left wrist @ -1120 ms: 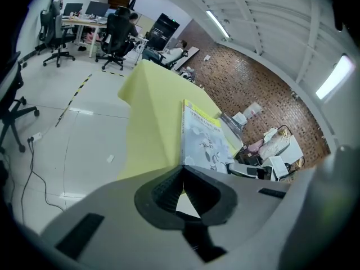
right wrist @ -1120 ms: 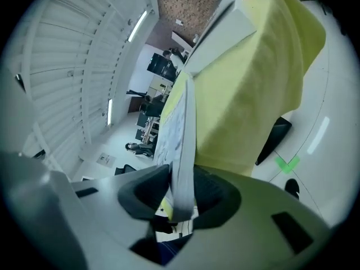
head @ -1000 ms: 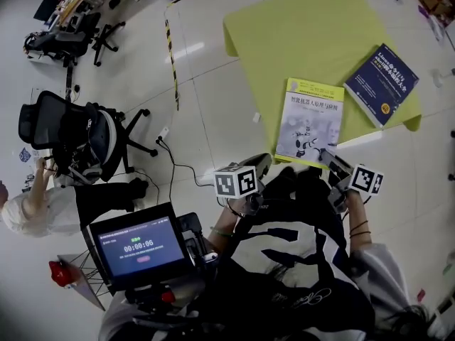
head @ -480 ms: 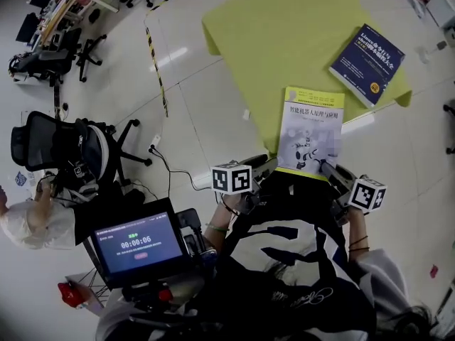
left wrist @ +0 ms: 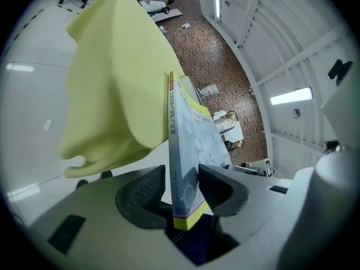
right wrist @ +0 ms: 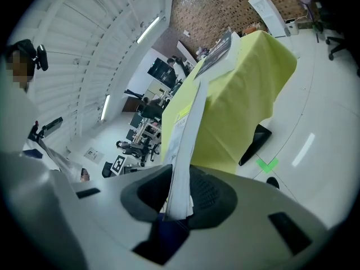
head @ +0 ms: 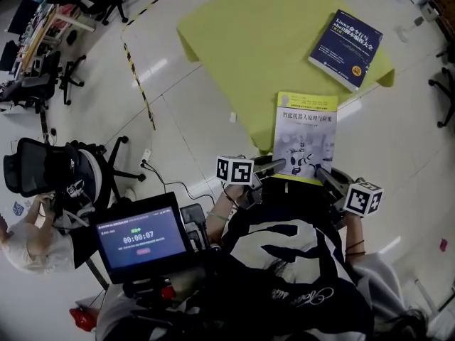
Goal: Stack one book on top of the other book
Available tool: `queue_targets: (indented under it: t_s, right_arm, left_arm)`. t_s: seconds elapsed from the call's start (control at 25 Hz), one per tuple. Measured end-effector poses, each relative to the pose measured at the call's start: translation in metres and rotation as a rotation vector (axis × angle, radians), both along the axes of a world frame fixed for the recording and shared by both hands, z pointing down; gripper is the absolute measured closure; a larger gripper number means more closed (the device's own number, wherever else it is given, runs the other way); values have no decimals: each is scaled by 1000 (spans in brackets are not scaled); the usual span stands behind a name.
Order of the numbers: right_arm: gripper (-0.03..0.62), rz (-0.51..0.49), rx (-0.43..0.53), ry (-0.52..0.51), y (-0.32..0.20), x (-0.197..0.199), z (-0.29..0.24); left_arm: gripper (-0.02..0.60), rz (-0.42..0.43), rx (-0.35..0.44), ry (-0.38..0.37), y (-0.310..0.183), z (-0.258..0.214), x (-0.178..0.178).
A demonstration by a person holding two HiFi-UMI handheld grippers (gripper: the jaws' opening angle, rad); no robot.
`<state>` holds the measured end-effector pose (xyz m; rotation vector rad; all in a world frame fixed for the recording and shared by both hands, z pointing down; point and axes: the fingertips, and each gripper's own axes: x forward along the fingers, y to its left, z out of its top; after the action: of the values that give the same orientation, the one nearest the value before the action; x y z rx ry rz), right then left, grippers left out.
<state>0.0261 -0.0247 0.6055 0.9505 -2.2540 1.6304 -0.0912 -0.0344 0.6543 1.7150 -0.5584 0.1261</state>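
Yellow-green cloth covers the table (head: 242, 55), and the blue Linux book (head: 345, 39) lies at its far right. The robotics book (head: 306, 137) juts past the near edge. The right gripper (head: 325, 176) is clamped on its near right corner, while the left gripper (head: 279, 166) is spread wide astride the near left corner, not squeezing.

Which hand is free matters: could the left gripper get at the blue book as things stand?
Probably not yet: the left gripper has the yellow book between its open jaws, and the blue book lies farther off, beyond that book.
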Motion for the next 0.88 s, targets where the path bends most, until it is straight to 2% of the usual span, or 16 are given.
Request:
queue_targets:
  t_s: [0.24, 0.52, 0.64, 0.76, 0.88]
  right_arm:
    - [510, 8, 40, 51, 8, -4, -7]
    - [490, 36, 93, -6, 7, -7, -39]
    - [488, 41, 138, -10, -1, -7, -55]
    - [490, 27, 192, 4, -24, 2, -75]
    - [490, 23, 247, 8, -59, 21, -97]
  left_arm:
    - [407, 106, 112, -170, -2, -7, 5]
    - [407, 96, 268, -199, -11, -63, 1]
    - [407, 102, 341, -241, -23, -86, 2]
    - [407, 102, 412, -279, -46, -111, 12]
    - [407, 87, 457, -280, -81, -134, 30]
